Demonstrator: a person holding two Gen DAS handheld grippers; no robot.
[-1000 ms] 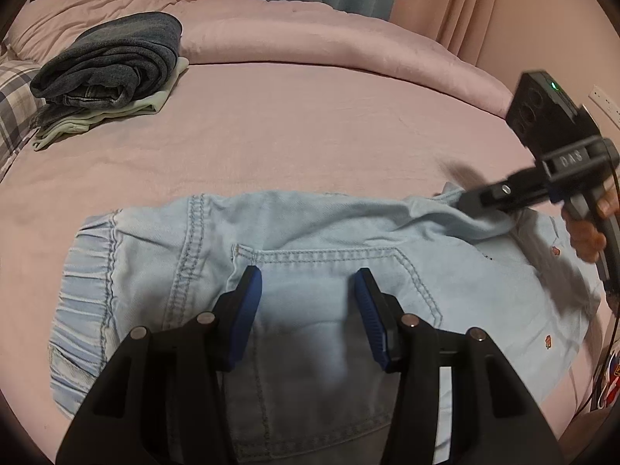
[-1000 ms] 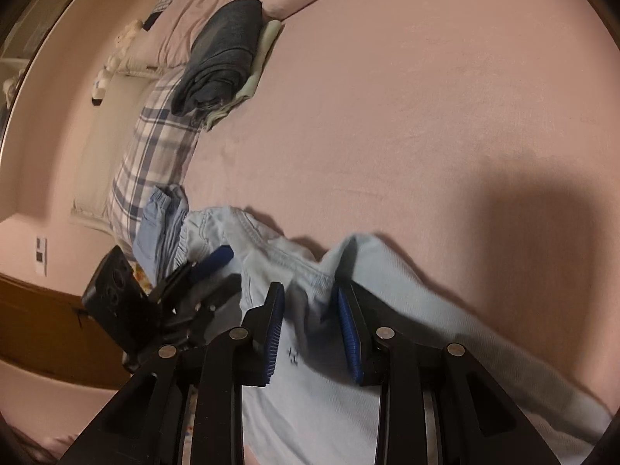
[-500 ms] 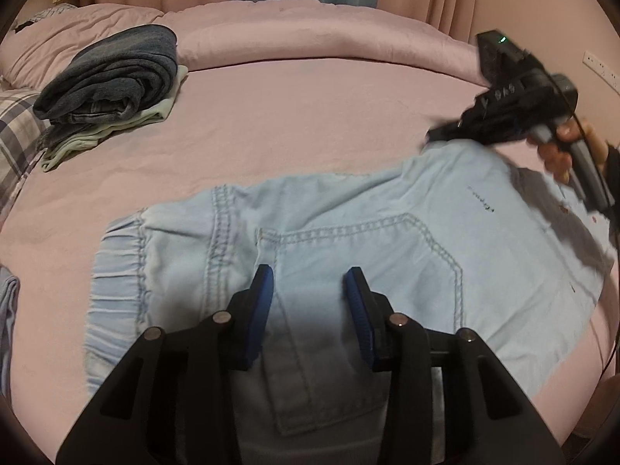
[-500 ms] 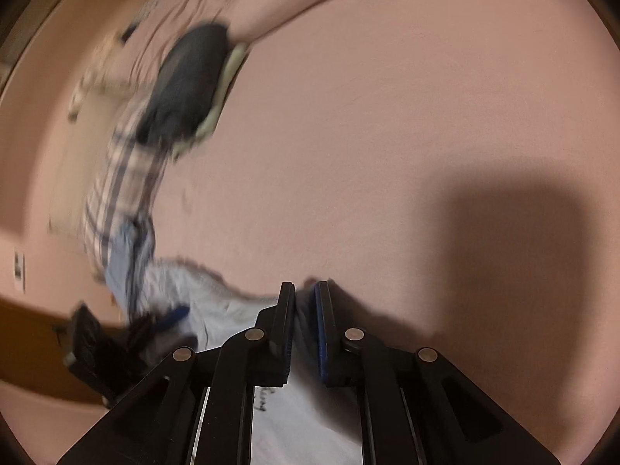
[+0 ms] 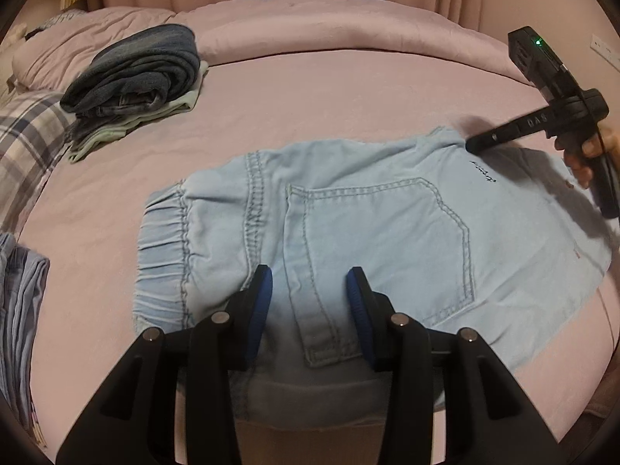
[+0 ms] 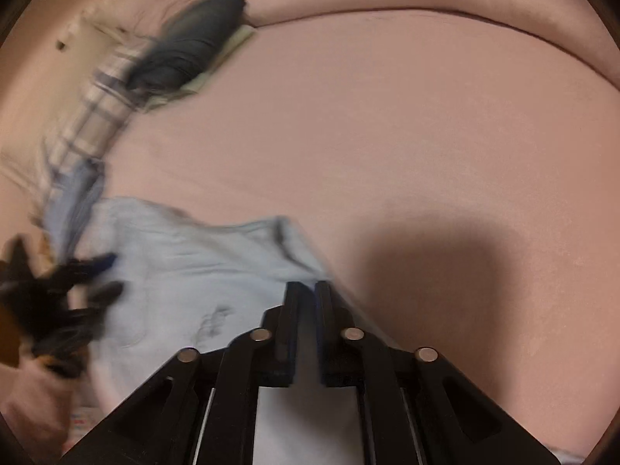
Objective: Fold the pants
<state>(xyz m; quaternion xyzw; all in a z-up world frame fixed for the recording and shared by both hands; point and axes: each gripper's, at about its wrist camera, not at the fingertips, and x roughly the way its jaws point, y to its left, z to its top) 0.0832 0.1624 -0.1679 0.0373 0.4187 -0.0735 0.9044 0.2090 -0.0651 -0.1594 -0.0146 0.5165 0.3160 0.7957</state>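
Observation:
Light blue denim pants (image 5: 368,232) lie spread on the pink bed, back pocket up, elastic cuff at the left. My left gripper (image 5: 310,290) is open and hovers over the pants' near edge with nothing between its fingers. My right gripper (image 6: 308,290) is shut on the far edge of the pants (image 6: 186,271). It also shows in the left wrist view (image 5: 476,143) at the pants' far right corner, held by a hand. The right wrist view is blurred.
A folded stack of dark jeans on pale green cloth (image 5: 135,81) sits at the bed's back left. A plaid pillow (image 5: 23,147) and a folded blue garment (image 5: 19,310) lie at the left. A rolled pink duvet (image 5: 348,27) runs along the far side.
The right gripper closed on the pants' far edge and pulled it outward, flattening the pants. The left gripper's jaws narrowed a little, stayed open and drew back toward the near edge.

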